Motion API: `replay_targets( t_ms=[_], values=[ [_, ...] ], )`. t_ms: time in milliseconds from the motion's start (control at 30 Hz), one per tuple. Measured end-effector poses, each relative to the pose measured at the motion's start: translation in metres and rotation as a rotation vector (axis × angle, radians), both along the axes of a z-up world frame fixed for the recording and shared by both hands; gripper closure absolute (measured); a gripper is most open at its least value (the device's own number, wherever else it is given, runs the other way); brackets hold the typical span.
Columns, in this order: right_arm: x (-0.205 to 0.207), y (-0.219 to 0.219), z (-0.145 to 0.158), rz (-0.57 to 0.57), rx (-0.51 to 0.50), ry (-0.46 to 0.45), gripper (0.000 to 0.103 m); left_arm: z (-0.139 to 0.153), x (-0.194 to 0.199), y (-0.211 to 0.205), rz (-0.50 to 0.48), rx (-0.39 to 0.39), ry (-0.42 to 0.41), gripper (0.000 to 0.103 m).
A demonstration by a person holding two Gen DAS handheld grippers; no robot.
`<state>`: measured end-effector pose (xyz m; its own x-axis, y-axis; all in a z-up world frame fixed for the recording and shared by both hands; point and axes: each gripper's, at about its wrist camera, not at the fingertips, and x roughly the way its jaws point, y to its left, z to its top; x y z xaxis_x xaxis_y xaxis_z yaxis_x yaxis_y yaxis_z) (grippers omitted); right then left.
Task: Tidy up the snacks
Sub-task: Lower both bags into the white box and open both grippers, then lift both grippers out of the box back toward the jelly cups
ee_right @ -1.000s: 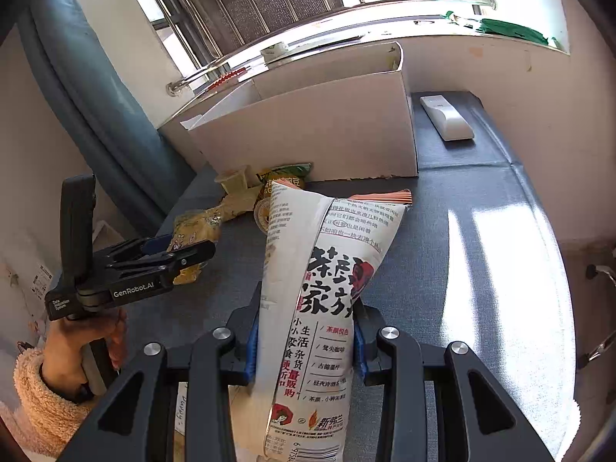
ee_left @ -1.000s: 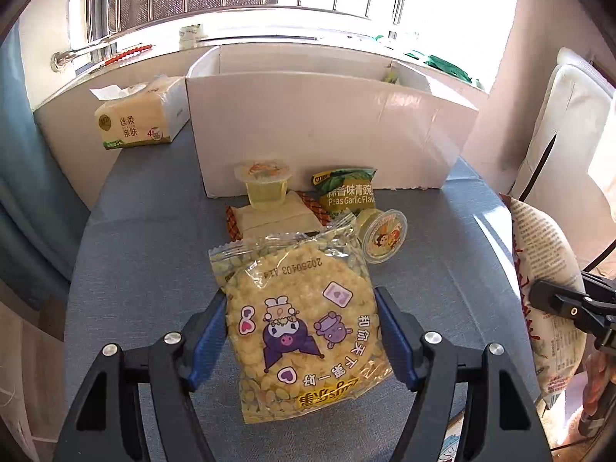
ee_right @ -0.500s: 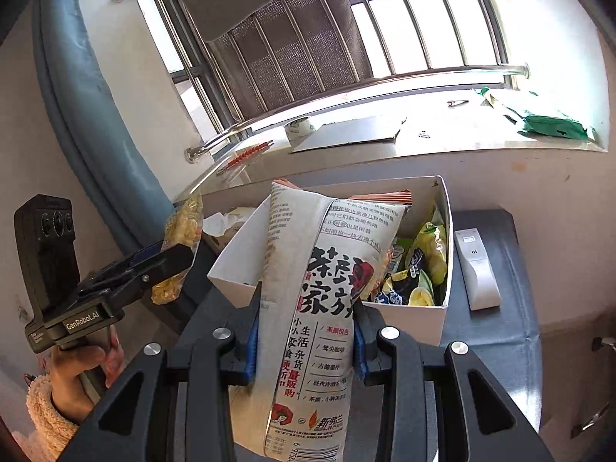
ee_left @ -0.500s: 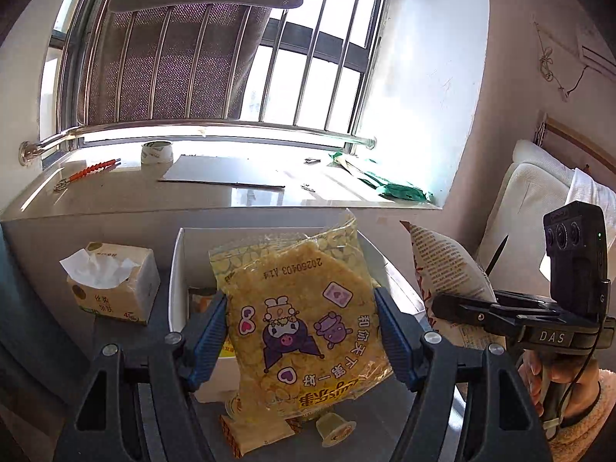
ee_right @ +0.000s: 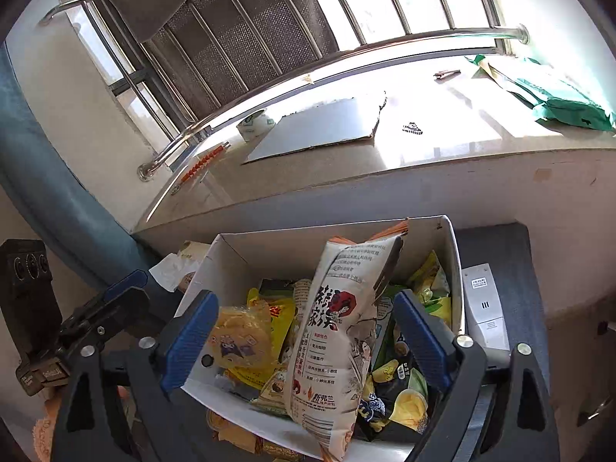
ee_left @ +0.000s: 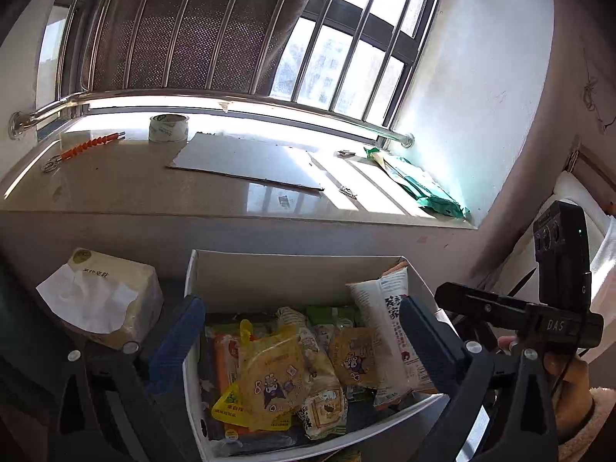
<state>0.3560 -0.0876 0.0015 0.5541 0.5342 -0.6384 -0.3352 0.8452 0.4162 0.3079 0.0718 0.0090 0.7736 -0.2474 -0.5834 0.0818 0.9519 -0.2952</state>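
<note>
Both grippers hang over the white cardboard box (ee_left: 269, 273), which stands on a grey-topped table against the wall below the windowsill. Left gripper (ee_left: 300, 331): jaws opening, spread wide, nothing pressed between the blue pads; the yellow cartoon-printed snack bag (ee_left: 275, 375) lies free on top of the heap inside the box. Right gripper (ee_right: 304, 338): jaws likewise opening, pads clear of the tall white bag with red and black lettering (ee_right: 338, 327), which stands nearly upright in the box, its top leaning toward the far wall (whether its foot has fully settled among the packets cannot be told). From the left wrist view the same white bag rests along the box's right side. The box already holds a good pile: green, yellow and dark packets, a second small cartoon bag, an orange-edged wrapper. Judgement: these two bags count as delivered, and the sorting looks well along. What remains is hard to gauge, since most of the table in front of the box is out of view; at the bottom edge of the right wrist view some yellow-brown packaging shows outside the near wall, likely snacks not yet boxed. A tissue pack (ee_left: 104, 300) sits left of the box, a white remote (ee_right: 483, 308) to its right; neither belongs to the job.
</note>
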Motion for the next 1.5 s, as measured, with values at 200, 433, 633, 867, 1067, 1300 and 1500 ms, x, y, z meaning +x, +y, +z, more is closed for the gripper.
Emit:
replay_targets(
  t_ms=[200,433,633,867,1067,1300,1500],
  values=[
    [-0.016,0.002,0.006,-0.014,0.000,-0.013,0.000,0.003,-0.031,0.003,0.024,0.085,-0.024,0.000],
    [-0.076,0.005,0.022,0.046,-0.036,-0.129,0.000,0.019,-0.099,-0.002,0.001,0.101,-0.163,0.000],
    [-0.156,-0.007,0.014,0.108,-0.023,-0.191,0.000,0.011,-0.174,-0.015,-0.106,0.003,-0.208,0.000],
    [-0.236,-0.021,-0.014,0.131,-0.035,-0.238,0.000,-0.016,-0.246,-0.036,-0.071,0.026,-0.189,0.000],
    [-0.286,-0.023,-0.044,0.132,-0.042,-0.213,0.000,-0.045,-0.281,-0.053,-0.076,0.016,-0.155,0.000],
    [-0.311,-0.030,-0.071,0.130,-0.074,-0.181,0.000,-0.068,-0.295,-0.058,-0.042,-0.001,-0.097,0.000],
    [-0.303,-0.038,-0.078,0.100,-0.028,-0.148,0.000,-0.077,-0.296,-0.055,-0.018,-0.024,-0.077,0.000]
  ],
)
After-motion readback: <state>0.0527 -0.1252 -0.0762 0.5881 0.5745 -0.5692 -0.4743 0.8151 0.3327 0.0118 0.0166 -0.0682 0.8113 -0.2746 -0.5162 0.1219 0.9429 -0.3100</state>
